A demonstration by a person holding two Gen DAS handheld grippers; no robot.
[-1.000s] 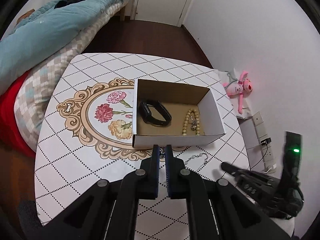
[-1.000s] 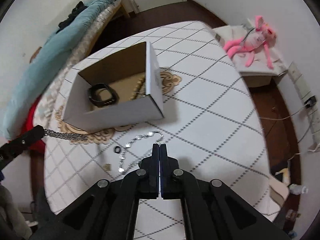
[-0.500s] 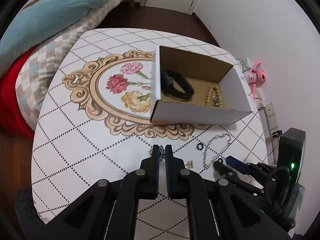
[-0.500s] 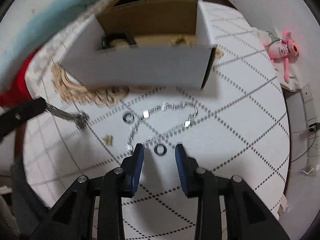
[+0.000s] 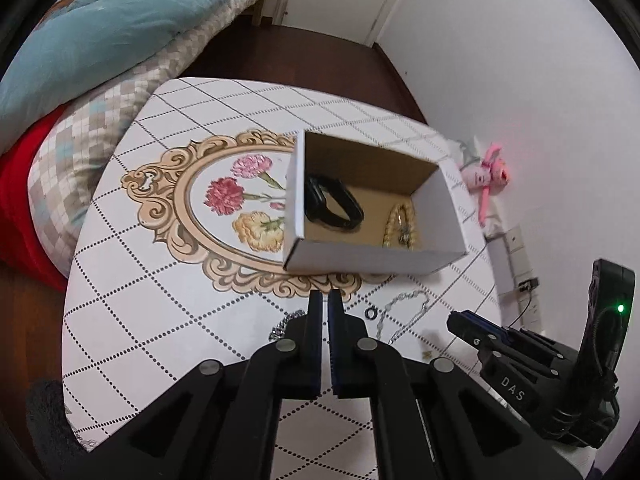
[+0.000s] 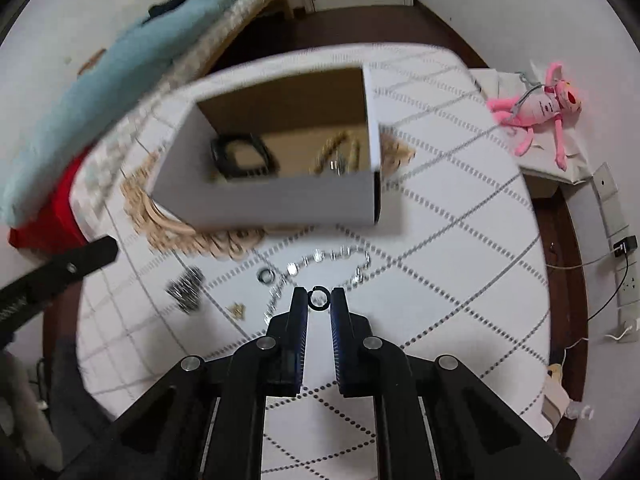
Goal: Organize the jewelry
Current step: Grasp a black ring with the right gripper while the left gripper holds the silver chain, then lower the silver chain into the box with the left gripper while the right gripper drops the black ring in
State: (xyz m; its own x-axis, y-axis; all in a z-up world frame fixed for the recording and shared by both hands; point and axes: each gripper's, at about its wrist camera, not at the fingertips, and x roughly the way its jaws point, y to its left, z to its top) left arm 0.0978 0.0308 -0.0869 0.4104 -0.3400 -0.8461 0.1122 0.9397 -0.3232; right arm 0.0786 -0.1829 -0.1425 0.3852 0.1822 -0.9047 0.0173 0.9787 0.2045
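Observation:
A white cardboard box [image 5: 372,258] [image 6: 272,200] on the patterned table holds a black wristband [image 5: 334,204] [image 6: 242,156] and a beaded bracelet [image 5: 402,222] [image 6: 334,152]. In front of it lie a silver chain [image 6: 328,258] [image 5: 400,308], a dark ring [image 6: 265,277] [image 5: 371,314], a heap of grey chain [image 6: 186,288] [image 5: 286,322] and a small gold piece [image 6: 237,310]. My right gripper [image 6: 319,300] is shut on a second black ring [image 6: 319,299], held between its fingertips above the table. My left gripper [image 5: 325,300] is shut and empty, over the grey chain.
A bed with a teal quilt [image 5: 100,40] borders the table's far left. A pink plush toy [image 6: 540,108] lies on a low stand at the right, beside wall sockets and cables [image 6: 622,248]. The table's right edge [image 6: 536,240] drops to dark floor.
My right gripper closed on the black ring and lifted it off the table. My left gripper let the grey chain drop in a heap and pulled back.

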